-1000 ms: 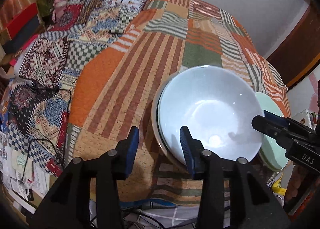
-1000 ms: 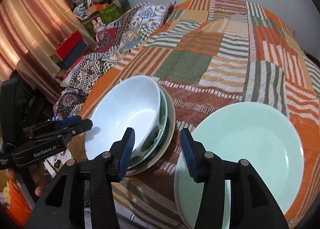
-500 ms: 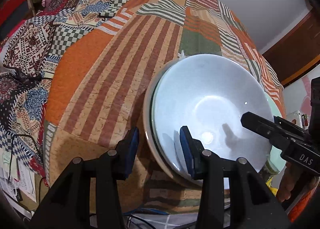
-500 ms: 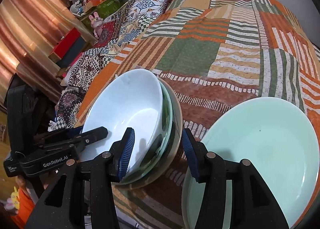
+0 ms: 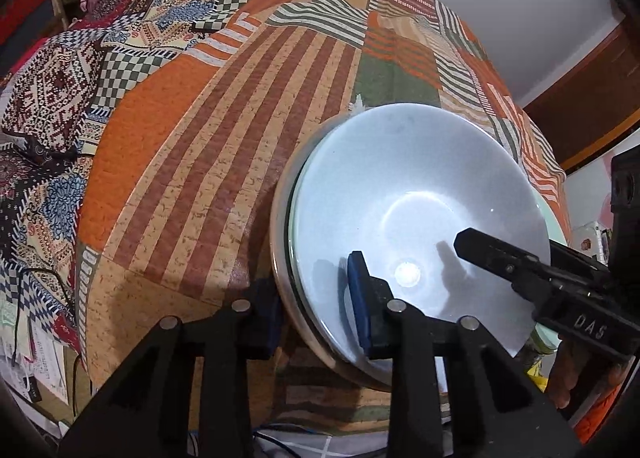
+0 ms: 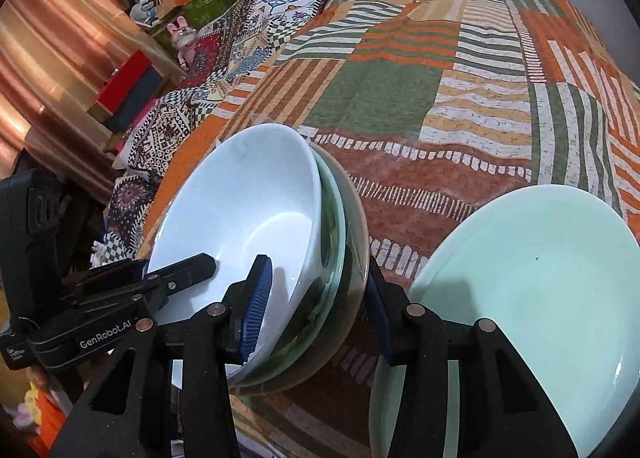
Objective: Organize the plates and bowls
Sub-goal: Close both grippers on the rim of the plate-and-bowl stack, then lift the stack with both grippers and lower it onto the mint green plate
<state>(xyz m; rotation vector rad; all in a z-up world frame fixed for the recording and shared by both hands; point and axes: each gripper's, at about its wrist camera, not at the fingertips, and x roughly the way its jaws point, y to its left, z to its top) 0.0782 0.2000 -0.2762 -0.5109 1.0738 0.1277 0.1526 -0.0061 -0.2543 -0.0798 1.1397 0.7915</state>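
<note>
A white bowl (image 5: pixel 416 194) sits on top of a stack of bowls on the patchwork cloth; it also shows in the right wrist view (image 6: pixel 248 210), nested in a greenish bowl (image 6: pixel 340 226) and a beige one below. My left gripper (image 5: pixel 316 310) is open and straddles the stack's near-left rim, one finger inside the white bowl, one outside. My right gripper (image 6: pixel 316 306) is open and straddles the stack's right rim the same way. A pale green plate (image 6: pixel 532 298) lies to the right of the stack.
The patchwork cloth (image 5: pixel 192 162) covers the surface, whose front edge runs just under the stack. Patterned cushions (image 5: pixel 80 70), boxes and toys (image 6: pixel 180 34) lie to the far left. A copper curtain (image 6: pixel 44 46) hangs at the left.
Both grippers have moved forward onto the bowl stack, each now with one finger inside the white bowl and one outside the rims. The stack has not moved.
</note>
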